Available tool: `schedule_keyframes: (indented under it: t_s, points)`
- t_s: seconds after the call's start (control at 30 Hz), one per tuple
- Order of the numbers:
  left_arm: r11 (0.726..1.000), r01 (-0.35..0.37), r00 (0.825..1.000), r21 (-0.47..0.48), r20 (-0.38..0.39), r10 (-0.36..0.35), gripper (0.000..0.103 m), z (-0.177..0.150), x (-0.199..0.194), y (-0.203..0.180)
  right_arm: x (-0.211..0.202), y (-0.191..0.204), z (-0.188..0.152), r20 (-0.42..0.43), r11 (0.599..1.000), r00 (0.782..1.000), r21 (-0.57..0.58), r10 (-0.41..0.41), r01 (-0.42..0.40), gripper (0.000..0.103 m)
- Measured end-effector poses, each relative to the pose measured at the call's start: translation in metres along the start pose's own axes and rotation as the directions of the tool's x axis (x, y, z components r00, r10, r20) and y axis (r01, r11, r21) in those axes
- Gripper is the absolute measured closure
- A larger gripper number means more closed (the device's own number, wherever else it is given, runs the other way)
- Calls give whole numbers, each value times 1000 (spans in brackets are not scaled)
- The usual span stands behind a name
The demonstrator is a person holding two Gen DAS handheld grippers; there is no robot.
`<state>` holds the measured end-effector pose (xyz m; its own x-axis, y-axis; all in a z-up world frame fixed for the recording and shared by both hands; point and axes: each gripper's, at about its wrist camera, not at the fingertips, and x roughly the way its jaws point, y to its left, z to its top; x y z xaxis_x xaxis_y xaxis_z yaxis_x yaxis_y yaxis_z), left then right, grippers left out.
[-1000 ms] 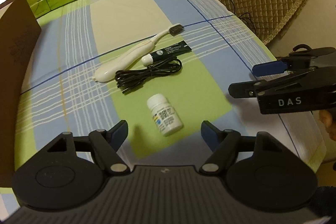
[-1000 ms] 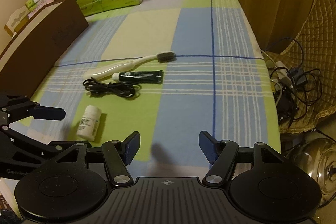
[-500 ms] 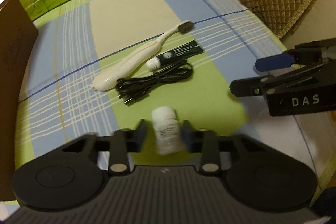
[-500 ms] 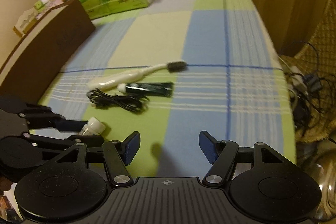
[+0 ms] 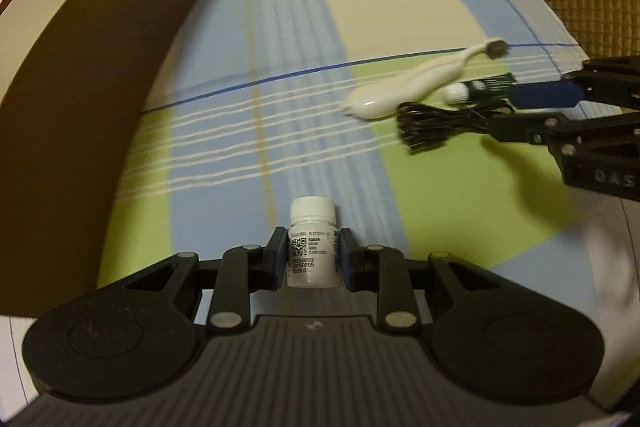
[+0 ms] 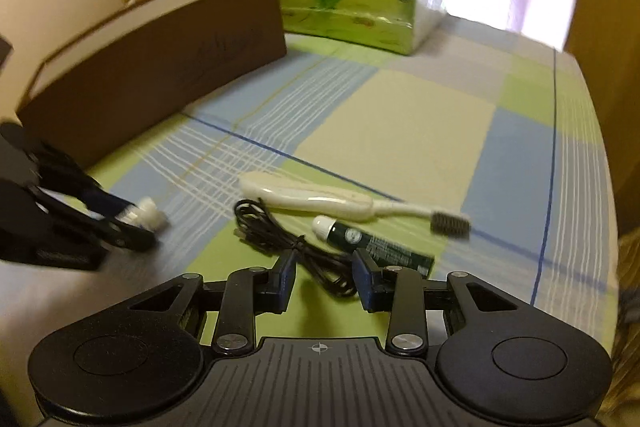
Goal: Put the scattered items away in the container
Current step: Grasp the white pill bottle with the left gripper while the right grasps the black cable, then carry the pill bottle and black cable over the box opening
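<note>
Left gripper (image 5: 314,259): we found it clamped on the white pill bottle (image 5: 312,247), cap pointing forward, above the checked cloth (image 5: 248,131)
Right gripper (image 6: 322,281): we found its jaws parted, holding nothing, straddling the black cable (image 6: 288,239)
Toothbrush (image 6: 320,203), dark tube (image 6: 380,247): just beyond the cable
Brown box (image 6: 160,59): well left of both grippers
</note>
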<state>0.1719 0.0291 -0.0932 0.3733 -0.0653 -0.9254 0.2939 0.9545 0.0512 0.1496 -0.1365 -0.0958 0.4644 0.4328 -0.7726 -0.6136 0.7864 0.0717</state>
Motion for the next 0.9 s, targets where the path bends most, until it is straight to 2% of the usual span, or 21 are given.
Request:
schedule_keyframes:
  t_s: [0.17, 0.23, 0.3, 0.37, 0.5, 0.67, 0.9]
  points:
    - [1000, -3, 1000, -14, -3, 3, 80, -5, -1, 8, 14, 10, -1, -14, 991, 1000, -130, 1, -3, 64]
    - [1000, -3, 1000, -12, -4, 3, 80, -6, -2, 9, 15, 16, -3, -50, 985, 999, -173, 7, -16, 76]
    - [1000, -1, 1000, -9, -6, 1, 80, -8, -1, 8, 14, 23, -6, -82, 981, 996, -189, 18, -33, 80]
    - [1000, 3, 1000, -7, -10, -3, 80, -10, -2, 9, 10, 27, -8, -120, 984, 993, -174, 20, -41, 80]
    - [1000, 23, 999, -3, -21, -24, 80, -16, -4, 10, -1, 30, -14, -203, 994, 976, -56, 82, -95, 80]
    - [998, 63, 997, -24, -36, -64, 80, -30, -10, 13, -13, 33, -26, -217, 994, 970, 49, 110, -102, 79]
    - [997, 69, 997, -43, -27, -71, 80, -36, -13, 19, -11, 47, -26, -183, 996, 979, -6, 85, -88, 78]
